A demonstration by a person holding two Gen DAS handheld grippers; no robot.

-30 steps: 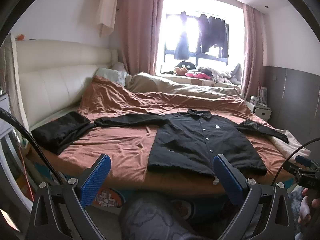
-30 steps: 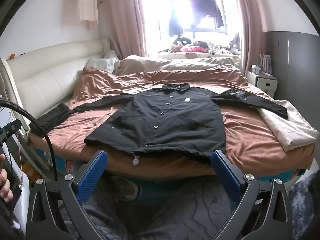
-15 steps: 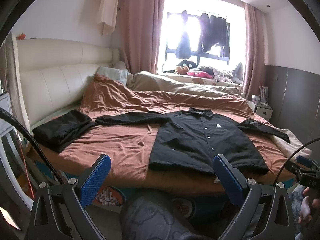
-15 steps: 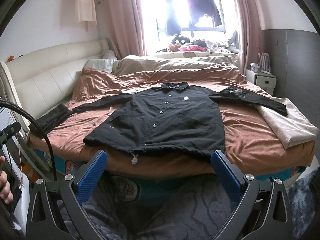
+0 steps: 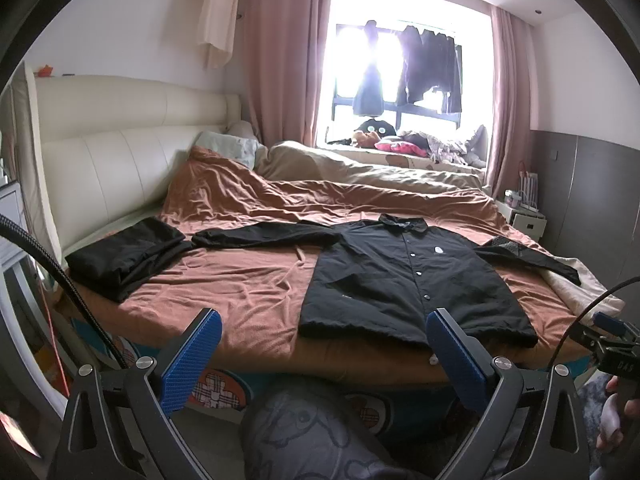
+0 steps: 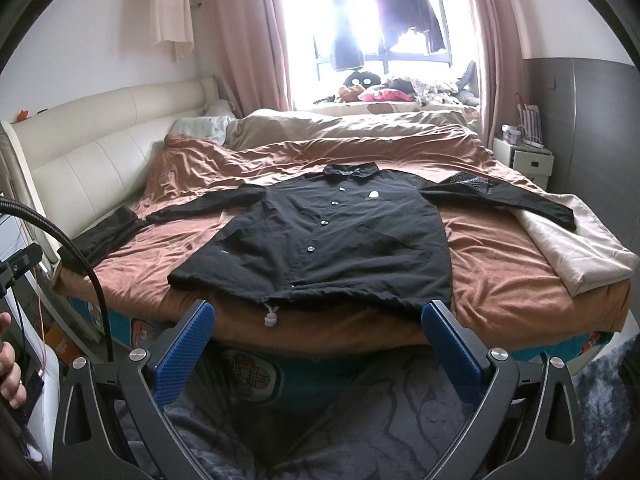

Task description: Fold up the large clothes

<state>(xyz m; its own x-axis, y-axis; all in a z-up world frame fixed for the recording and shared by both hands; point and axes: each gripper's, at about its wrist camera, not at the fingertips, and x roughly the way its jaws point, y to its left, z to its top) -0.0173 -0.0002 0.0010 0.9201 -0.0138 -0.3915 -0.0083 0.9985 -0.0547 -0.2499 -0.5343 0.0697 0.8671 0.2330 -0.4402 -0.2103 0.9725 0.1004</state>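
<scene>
A black button-front jacket [image 5: 404,276] lies spread flat, front up, on the brown bed cover [image 5: 248,280], sleeves stretched out to both sides, hem at the near bed edge. It also shows in the right wrist view [image 6: 332,240], with a white drawcord knot [image 6: 271,317] hanging from the hem. My left gripper [image 5: 320,344] is open and empty, held off the near bed edge, left of the jacket's hem. My right gripper [image 6: 318,338] is open and empty, just short of the hem's middle.
A folded black garment [image 5: 120,254] lies at the bed's left edge by the cream headboard [image 5: 104,160]. A folded beige blanket [image 6: 576,248] lies at the bed's right corner under the right sleeve. A white nightstand [image 6: 524,158] stands far right. My patterned trouser legs [image 6: 320,420] are below.
Both cameras have tilted slightly, so the bed and jacket sit a little lower in view. The jacket has not moved and both grippers stay open.
</scene>
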